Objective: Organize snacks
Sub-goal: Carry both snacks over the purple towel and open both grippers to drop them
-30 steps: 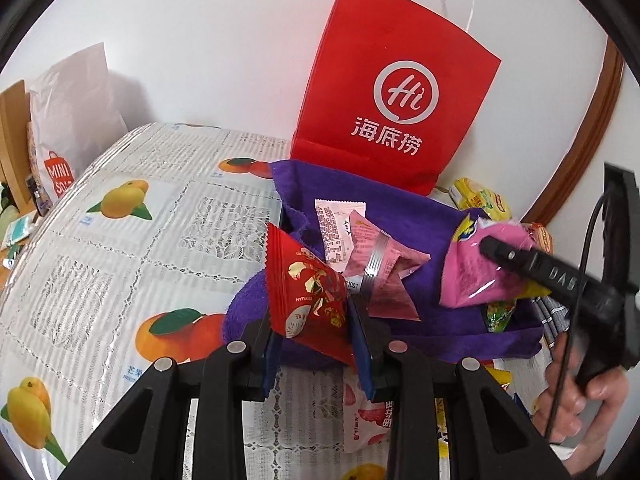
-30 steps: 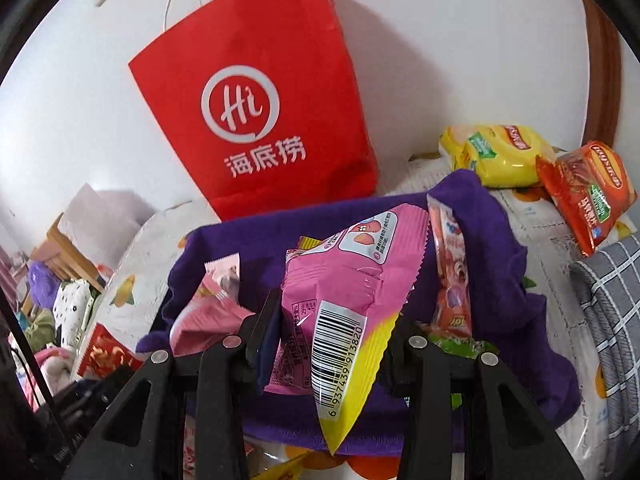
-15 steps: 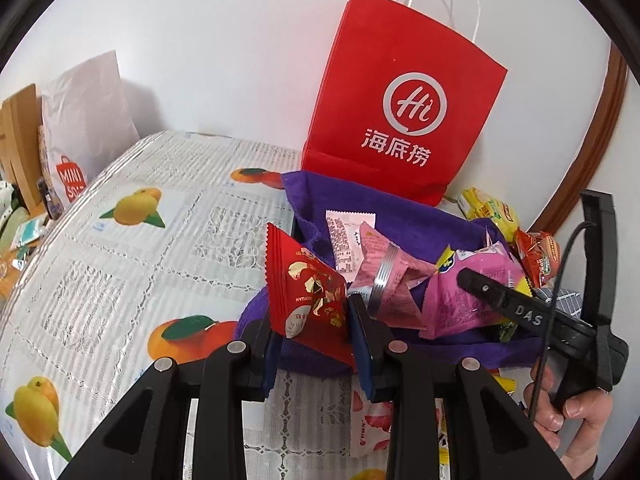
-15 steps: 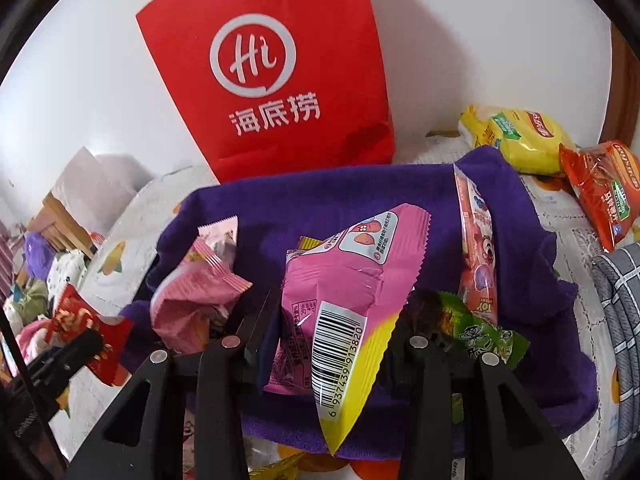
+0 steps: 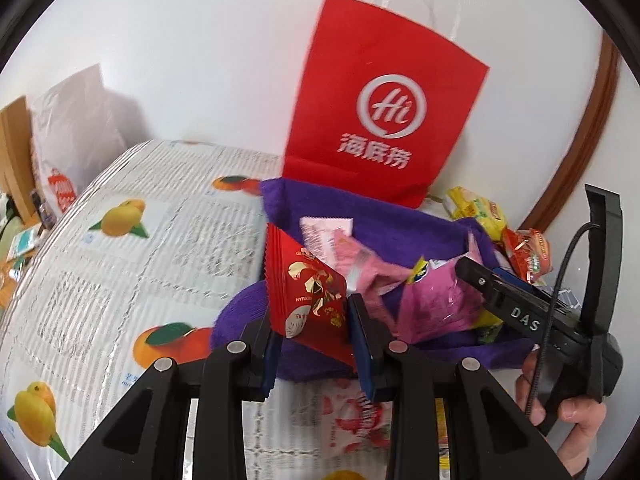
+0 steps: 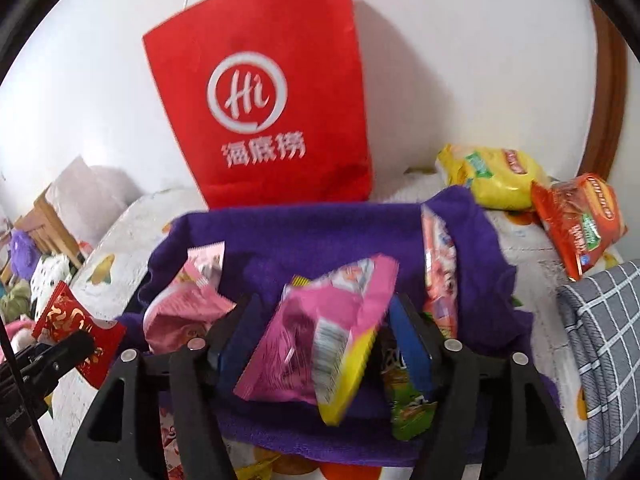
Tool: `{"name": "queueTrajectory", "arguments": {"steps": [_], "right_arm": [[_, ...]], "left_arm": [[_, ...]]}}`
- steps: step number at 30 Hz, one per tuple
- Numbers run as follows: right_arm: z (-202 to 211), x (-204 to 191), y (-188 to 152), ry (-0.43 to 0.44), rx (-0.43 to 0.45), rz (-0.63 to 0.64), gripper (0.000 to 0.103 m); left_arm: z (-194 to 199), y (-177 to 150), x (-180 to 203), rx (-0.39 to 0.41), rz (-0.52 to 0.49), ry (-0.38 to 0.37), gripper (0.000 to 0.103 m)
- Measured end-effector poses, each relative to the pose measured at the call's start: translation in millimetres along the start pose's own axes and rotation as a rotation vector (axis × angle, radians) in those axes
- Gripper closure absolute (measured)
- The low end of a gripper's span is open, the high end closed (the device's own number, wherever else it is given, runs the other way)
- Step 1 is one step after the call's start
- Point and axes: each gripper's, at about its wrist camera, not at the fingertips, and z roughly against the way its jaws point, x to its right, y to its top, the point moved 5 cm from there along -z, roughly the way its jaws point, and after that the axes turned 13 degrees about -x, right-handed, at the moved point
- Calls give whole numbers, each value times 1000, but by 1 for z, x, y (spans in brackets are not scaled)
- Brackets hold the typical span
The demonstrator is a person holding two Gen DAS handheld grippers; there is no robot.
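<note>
Left wrist view: the left gripper (image 5: 310, 330) is clenched on a red packet (image 5: 308, 300), pinching its lower part while the packet stands up between the fingers, just at the near left edge of the purple cloth (image 5: 384, 228). The cloth lies on a fruit-print tabletop (image 5: 120, 240), towards its far right, and a red bag (image 5: 380, 120) stands upright right behind it against the wall. On the cloth sit a pale pink sachet (image 5: 326, 234) and a crumpled pink wrapper (image 5: 368, 272). Over to the right the right gripper (image 5: 472, 280) comes in from the side with a pink packet (image 5: 436, 304) between its fingers, the hand (image 5: 568, 420) gripping its handle below. A yellow bag (image 5: 476, 208) and an orange bag (image 5: 528, 254) lie beyond the cloth's far right corner. Right wrist view: the right gripper (image 6: 320, 340) has its fingers spread wide, released, and the pink packet (image 6: 320, 332), blurred, hangs loose and tilted between them above the cloth (image 6: 320, 236). A long pink-and-red snack (image 6: 440, 272) leans at the cloth's right edge, a green packet (image 6: 408, 408) lies under the right finger, and the pink wrapper (image 6: 184, 308) sits on the left. At far left, the left gripper (image 6: 72, 346) holds the red packet (image 6: 76, 328). The yellow bag (image 6: 492, 176) and orange bag (image 6: 580, 220) rest at the tabletop's far right, beside a grey checked cloth (image 6: 604, 320).
</note>
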Motion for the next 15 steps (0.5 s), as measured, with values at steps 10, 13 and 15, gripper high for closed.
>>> {"name": "queueTrajectory", "arguments": {"steps": [10,13,15], "right_arm": [[36,20,-3,-32,72,11,36],[45,30,-7,-28,97,11,36],[48,37,-8,-37,104,-2,36]], "left_arm": [[-7,24,50,-6,-102,3,73],[-19,28,62,-41,-121,-19,73],[-30,30,69,-75,-133,-23,73]]}}
